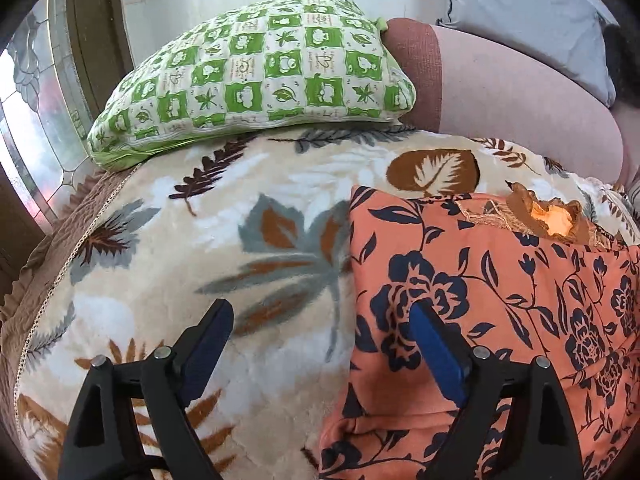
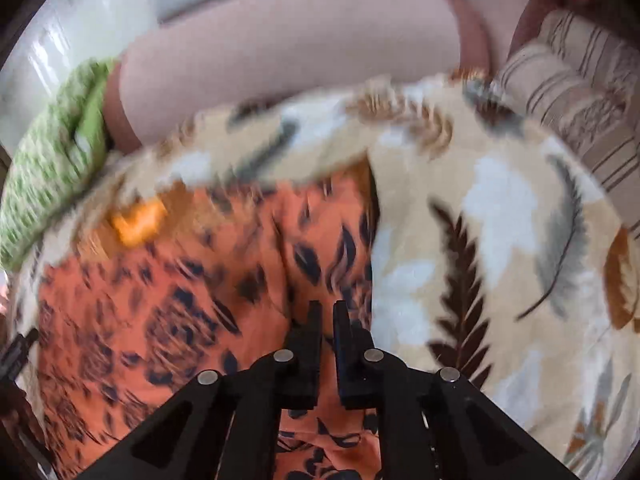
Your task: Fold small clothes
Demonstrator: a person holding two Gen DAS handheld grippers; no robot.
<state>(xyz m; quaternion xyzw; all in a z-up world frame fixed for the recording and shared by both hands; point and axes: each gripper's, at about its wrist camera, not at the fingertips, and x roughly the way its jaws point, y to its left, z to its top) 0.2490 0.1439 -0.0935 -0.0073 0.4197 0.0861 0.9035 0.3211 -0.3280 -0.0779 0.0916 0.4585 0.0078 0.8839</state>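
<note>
**Orange flowered garment on the leaf blanket, one gripper wide, one closed**

The orange garment (image 1: pixel 480 300) with a dark blue flower print lies on a cream blanket (image 1: pixel 160 248) patterned with brown, grey and white leaves. In the left wrist view it covers the right half of the foreground; its left edge runs straight up the blanket. At its far edge a frayed, brownish opening shows a brighter orange patch inside.

The left gripper (image 1: pixel 320 320) stands with its jaws wide apart. One blue-padded finger (image 1: pixel 208 332) hangs over bare blanket; the other is over the garment just inside its left edge. Nothing is clamped between them, and the cloth edge lies in the gap.

The right gripper (image 2: pixel 327 316) has its black fingers drawn close together, with only a narrow slit between them. It is over the garment's (image 2: pixel 180 280) right side, near where the cloth meets the blanket (image 2: pixel 500 260). The right wrist view is smeared by motion, so it cannot be told whether a pinch of cloth sits between the tips.

Beyond the garment a green and white checked pillow (image 1: pixel 256 76) rests on the far left of the blanket. Beside it lies a pale pink bolster (image 1: pixel 512 92) with a brown band, and a grey cushion (image 1: pixel 532 12) behind. A striped beige cushion (image 2: pixel 580 100) shows at the right of the right wrist view.
</note>
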